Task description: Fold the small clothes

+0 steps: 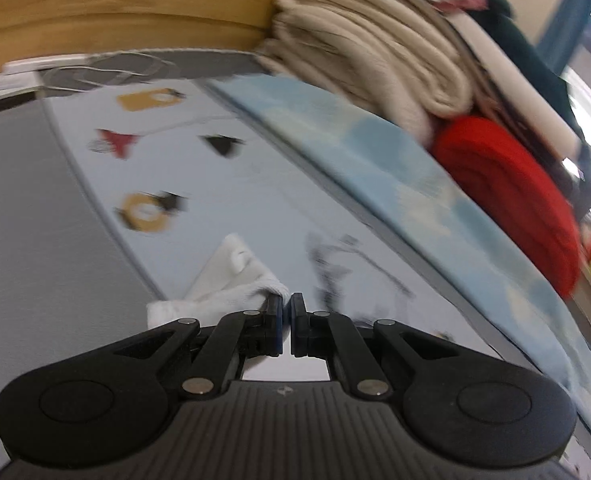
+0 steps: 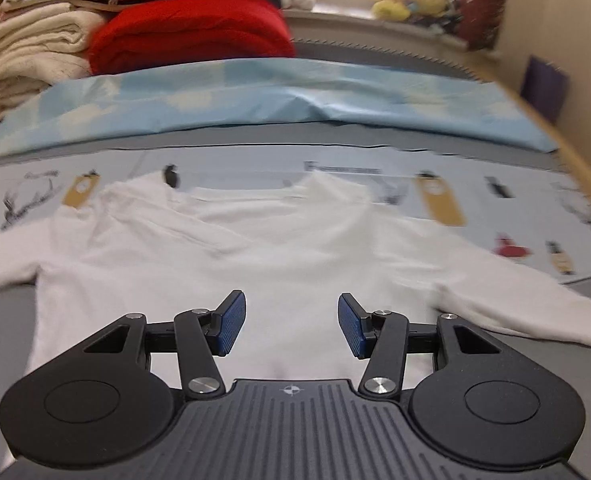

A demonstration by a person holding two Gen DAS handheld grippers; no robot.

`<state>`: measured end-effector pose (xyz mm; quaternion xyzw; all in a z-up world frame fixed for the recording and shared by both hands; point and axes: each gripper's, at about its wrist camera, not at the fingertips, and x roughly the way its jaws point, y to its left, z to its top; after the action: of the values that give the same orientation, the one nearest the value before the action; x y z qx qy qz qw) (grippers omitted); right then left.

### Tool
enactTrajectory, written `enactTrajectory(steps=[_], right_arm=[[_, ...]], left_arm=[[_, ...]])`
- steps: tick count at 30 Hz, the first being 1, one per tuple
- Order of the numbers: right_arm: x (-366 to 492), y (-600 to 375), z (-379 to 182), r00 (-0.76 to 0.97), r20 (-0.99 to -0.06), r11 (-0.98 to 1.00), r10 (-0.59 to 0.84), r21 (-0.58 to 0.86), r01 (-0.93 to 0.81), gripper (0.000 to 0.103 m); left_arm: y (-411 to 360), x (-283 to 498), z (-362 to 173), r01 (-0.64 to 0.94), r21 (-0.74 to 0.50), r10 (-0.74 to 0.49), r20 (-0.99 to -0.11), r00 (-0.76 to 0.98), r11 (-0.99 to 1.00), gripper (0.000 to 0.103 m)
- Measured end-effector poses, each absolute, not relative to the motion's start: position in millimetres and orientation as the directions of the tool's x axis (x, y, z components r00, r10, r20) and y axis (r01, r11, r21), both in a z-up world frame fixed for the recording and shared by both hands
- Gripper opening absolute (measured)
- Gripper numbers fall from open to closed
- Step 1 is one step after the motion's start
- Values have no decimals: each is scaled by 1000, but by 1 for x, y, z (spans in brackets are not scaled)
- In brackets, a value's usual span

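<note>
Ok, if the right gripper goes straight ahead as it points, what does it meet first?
Probably the white long-sleeved shirt lying spread right ahead of the open right gripper; how far off is unclear.

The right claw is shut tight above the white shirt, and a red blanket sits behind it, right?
Not quite. The right claw is open, its two blue pads standing wide apart, as the right wrist view shows. The rest is right: it is above the white shirt, and the red blanket sits behind.
</note>
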<state>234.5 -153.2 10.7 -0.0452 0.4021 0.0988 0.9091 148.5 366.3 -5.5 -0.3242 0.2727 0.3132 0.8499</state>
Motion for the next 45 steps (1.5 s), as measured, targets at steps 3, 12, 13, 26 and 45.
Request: enactTrajectory(steps=[3,12,13,26,45], right_arm=[[252,-140,-16,621,-763,972,180,39,-234,42],[275,-159,-44,556,-810,979,188,109,-173,30],[277,-165,-47,544,-817,979,194,123,-164,30],[296,-172,-71,478,-829,957,289,243,-156,43],[304,-165,-29,819,-502,940,278,316,-126,3]], left_arm=[[323,174,4,-648,-401,273,-671,689,648,3],[145,249,8,-343,-520,-69,-619,782,782,3],[121,256,5,-275,-545,-150,-611,777,792,3],[117,285,-31,-321,-415,-129,-758,639,851,15],[225,279,-19,-584,-342,69,-821,567,737,15]])
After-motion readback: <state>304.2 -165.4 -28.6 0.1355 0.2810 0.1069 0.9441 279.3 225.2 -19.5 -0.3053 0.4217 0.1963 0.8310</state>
